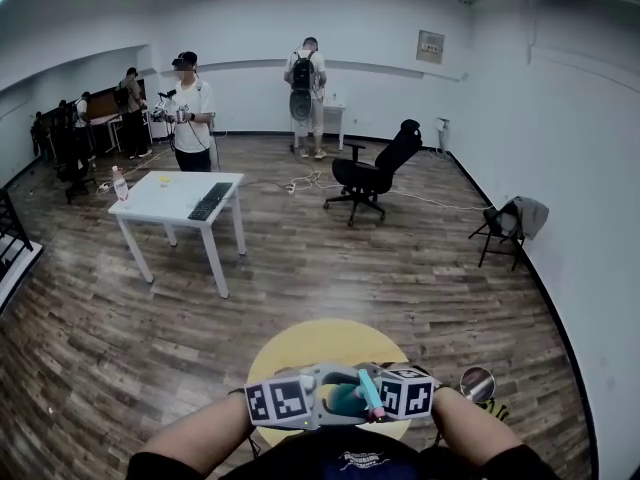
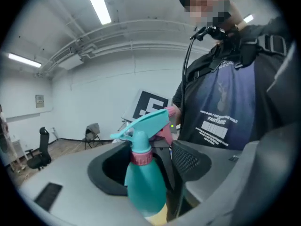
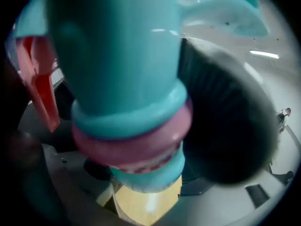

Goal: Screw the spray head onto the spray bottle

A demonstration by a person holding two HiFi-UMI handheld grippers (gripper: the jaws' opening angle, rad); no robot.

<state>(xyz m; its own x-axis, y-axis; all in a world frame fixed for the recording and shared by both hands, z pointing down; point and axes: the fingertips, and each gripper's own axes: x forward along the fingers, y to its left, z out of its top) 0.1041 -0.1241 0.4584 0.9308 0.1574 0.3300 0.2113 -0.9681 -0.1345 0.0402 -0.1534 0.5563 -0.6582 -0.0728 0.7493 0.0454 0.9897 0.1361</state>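
Teal plastic spray bottle (image 2: pixel 146 185) is standing upright over the near edge of the round yellow counter (image 1: pixel 300 343). Its teal trigger spray head (image 2: pixel 143 124) is sitting on the pink collar (image 2: pixel 141 157). The right gripper (image 3: pixel 129 135) is clamping its jaws on the spray head. The left gripper (image 2: pixel 150 166) is keeping its jaws apart around the bottle body, with its black mesh pad (image 2: pixel 188 159) clear of it. Whether the base is touching the counter: cannot tell.

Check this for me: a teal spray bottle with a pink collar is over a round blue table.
Wrong colour: the round table is yellow, not blue, as the head view shows. The rest stands: the teal spray bottle with its pink collar is over it.
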